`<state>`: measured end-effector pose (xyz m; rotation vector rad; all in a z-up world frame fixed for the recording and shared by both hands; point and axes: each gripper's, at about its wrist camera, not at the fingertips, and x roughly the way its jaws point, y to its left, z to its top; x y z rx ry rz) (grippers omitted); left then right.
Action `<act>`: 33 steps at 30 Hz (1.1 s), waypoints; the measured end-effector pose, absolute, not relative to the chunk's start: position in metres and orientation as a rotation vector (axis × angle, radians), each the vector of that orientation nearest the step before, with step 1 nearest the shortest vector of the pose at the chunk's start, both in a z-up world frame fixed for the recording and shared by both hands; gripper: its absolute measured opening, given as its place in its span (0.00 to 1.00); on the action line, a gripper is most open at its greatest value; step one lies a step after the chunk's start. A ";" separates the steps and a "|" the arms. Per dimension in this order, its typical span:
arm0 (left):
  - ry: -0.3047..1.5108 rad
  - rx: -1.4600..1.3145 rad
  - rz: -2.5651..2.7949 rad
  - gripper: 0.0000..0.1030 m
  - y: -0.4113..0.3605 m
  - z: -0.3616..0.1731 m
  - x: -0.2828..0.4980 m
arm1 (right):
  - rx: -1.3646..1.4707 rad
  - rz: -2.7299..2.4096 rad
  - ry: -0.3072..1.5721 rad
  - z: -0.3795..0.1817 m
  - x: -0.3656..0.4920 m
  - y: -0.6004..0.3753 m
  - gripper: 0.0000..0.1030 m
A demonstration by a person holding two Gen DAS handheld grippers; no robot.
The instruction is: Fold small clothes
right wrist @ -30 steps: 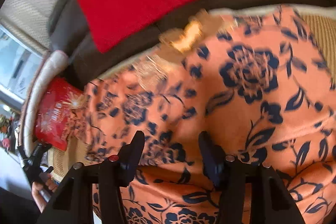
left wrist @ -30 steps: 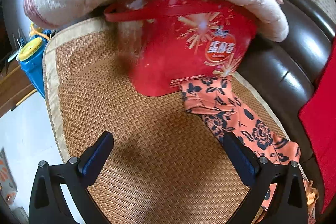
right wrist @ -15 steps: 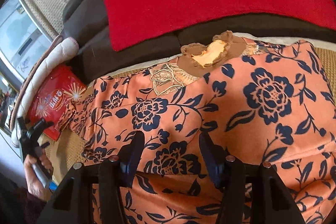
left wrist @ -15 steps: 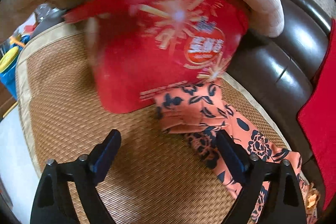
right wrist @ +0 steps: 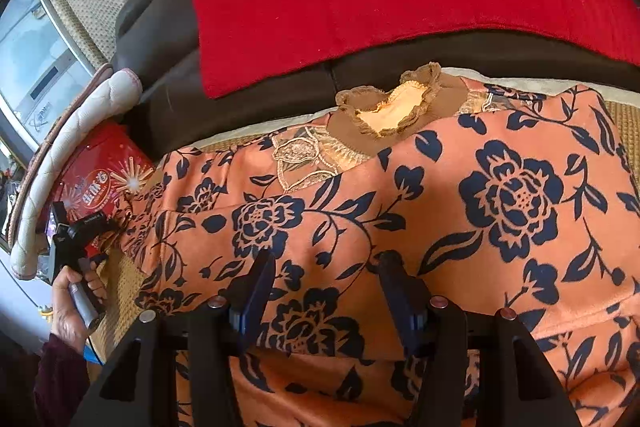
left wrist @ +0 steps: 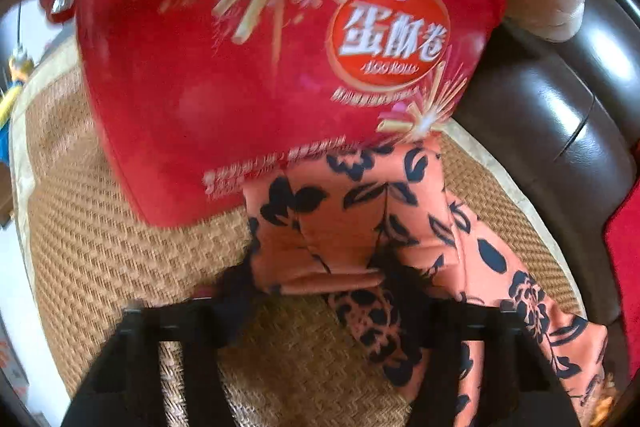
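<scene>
Both grippers' jaws straddle the soft floral garment (right wrist: 440, 195) on the woven mat (left wrist: 100, 247).

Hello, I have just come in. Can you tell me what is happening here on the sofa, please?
A person is starting to fold an orange floral garment spread on a woven mat on a dark leather sofa. The left gripper is at the sleeve end, beside a red snack tin, its fingers on either side of the cuff; blur hides whether it grips. The right gripper is open over the garment's body. Nothing looks folded yet.
</scene>
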<state>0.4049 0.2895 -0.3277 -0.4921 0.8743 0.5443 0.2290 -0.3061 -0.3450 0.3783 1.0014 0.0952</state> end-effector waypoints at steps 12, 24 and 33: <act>0.774 -0.452 0.278 0.14 0.227 -0.297 0.419 | 0.405 0.061 0.968 -0.341 0.233 -0.321 0.57; 0.547 -0.314 -0.307 0.14 0.035 -0.183 0.357 | 0.463 0.045 0.890 -0.320 0.219 -0.340 0.57; 0.763 -0.301 -0.709 0.84 -0.078 -0.202 0.346 | 0.913 0.112 0.858 -0.343 0.215 -0.423 0.80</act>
